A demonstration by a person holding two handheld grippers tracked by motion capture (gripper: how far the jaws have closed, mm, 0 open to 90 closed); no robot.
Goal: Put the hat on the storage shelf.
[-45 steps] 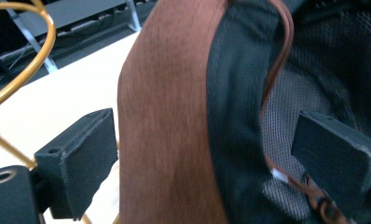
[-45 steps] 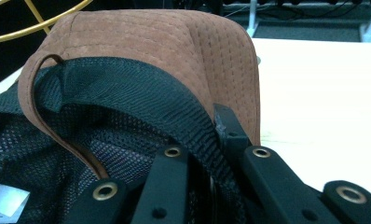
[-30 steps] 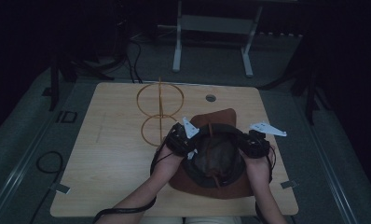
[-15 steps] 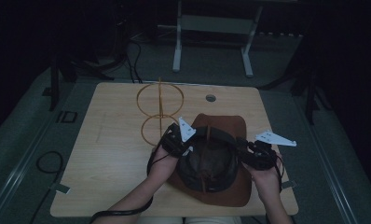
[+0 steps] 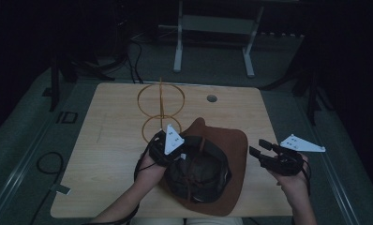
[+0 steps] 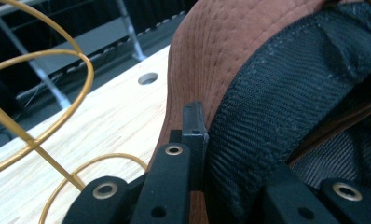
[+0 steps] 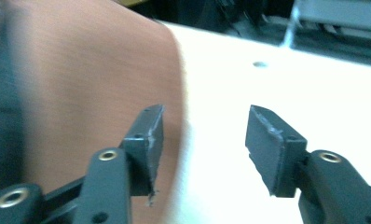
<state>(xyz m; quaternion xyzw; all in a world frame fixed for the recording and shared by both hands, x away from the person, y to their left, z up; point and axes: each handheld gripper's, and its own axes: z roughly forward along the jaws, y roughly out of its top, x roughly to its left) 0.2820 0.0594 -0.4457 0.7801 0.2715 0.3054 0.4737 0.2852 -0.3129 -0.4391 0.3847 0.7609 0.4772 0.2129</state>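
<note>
The brown hat (image 5: pixel 222 159) lies crown-down, its long axis running twelve to six. The left gripper (image 5: pixel 168 150) clenches its brim; the right gripper (image 5: pixel 262 152), jaws just opening and released, hangs at three o'clock.

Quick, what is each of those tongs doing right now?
Left tongs: shut on the brown felt hat with its black lining.
Right tongs: open, just been opening, holding nothing.

Matt brown suede-like hat (image 5: pixel 222 154) with coarse black woven lining, thin glossy wire rings (image 5: pixel 160 101), smooth pale-wood table (image 5: pixel 109 140).
</note>
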